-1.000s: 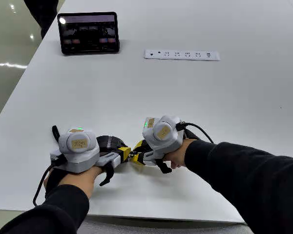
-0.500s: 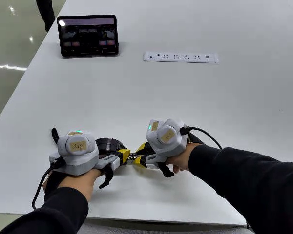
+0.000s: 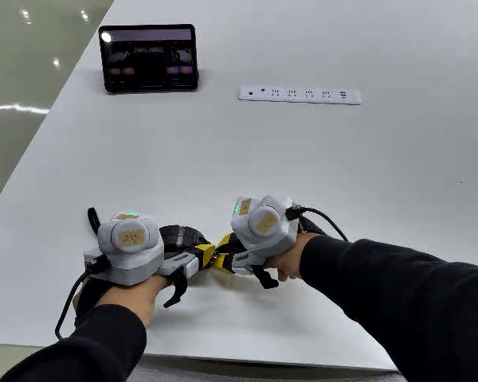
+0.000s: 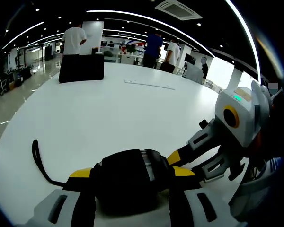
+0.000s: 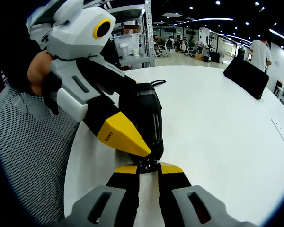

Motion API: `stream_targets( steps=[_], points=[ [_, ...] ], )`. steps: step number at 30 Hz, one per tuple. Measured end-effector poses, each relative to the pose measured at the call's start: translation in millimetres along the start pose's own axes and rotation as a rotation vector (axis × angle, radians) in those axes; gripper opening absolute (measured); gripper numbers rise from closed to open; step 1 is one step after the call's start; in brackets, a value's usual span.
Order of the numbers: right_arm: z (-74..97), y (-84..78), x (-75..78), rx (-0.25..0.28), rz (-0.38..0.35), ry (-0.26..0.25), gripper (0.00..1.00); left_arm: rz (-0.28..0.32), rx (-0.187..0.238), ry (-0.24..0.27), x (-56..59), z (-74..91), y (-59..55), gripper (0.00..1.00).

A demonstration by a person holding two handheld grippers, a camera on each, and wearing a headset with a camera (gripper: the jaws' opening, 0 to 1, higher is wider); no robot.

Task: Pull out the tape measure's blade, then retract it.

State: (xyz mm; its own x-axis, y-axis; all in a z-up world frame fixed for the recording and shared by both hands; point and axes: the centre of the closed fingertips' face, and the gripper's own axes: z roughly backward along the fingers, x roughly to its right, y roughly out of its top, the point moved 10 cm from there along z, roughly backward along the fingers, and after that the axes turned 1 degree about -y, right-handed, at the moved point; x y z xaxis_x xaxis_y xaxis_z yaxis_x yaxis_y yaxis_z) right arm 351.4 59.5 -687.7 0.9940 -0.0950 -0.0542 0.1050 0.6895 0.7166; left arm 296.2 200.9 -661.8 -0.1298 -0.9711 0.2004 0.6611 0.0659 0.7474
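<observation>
The tape [image 5: 146, 111] sits on the table [image 3: 319, 159] at about 7 o'clock in the head view, its black case clamped between the jaws of the left gripper [image 4: 131, 173], one yellow tip on each side. The right gripper [image 5: 148, 169] meets it from 3 o'clock, with jaws narrow and pinched at the case's mouth on what looks like the hook of the blade [image 5: 148, 164].

Half a second ago a short gap showed between the two grippers' yellow tips. Now they nearly touch, so the right gripper has come back in toward the case. I judge that no length of blade is out at this moment. Either a small pull has been let back, or the real draw toward 3 o'clock is yet to start.
</observation>
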Motion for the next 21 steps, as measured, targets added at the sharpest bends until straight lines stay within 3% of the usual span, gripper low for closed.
stream_targets(
  steps=[12, 15, 16, 19, 20, 21],
  points=[
    [0.2, 2.6, -4.3, -0.025, 0.009, -0.017, 0.12, -0.001, 0.0, -0.011, 1.0, 1.2, -1.4, 0.6],
    [4.4, 2.8, -5.5, -0.025, 0.006, -0.026, 0.15, 0.042, -0.01, -0.04, 0.0, 0.4, -0.1, 0.63],
    [7.1, 1.6, -6.0, -0.015, -0.015, -0.022, 0.18, 0.077, -0.023, -0.056, 2.5, -0.7, -1.1, 0.72],
    [16.3, -3.3, -3.6, -0.014, -0.018, -0.049, 0.3, 0.07, -0.032, -0.084, 4.9, -2.1, 1.9, 0.99],
    [19.7, -4.8, -2.9, -0.008, -0.025, -0.052, 0.31, 0.062, -0.049, -0.082, 3.2, -0.7, 3.3, 0.99],
    [26.0, -6.3, -2.0, 0.006, -0.035, -0.06, 0.31, 0.023, -0.04, -0.105, 1.8, 0.1, 6.9, 1.0]
  ],
)
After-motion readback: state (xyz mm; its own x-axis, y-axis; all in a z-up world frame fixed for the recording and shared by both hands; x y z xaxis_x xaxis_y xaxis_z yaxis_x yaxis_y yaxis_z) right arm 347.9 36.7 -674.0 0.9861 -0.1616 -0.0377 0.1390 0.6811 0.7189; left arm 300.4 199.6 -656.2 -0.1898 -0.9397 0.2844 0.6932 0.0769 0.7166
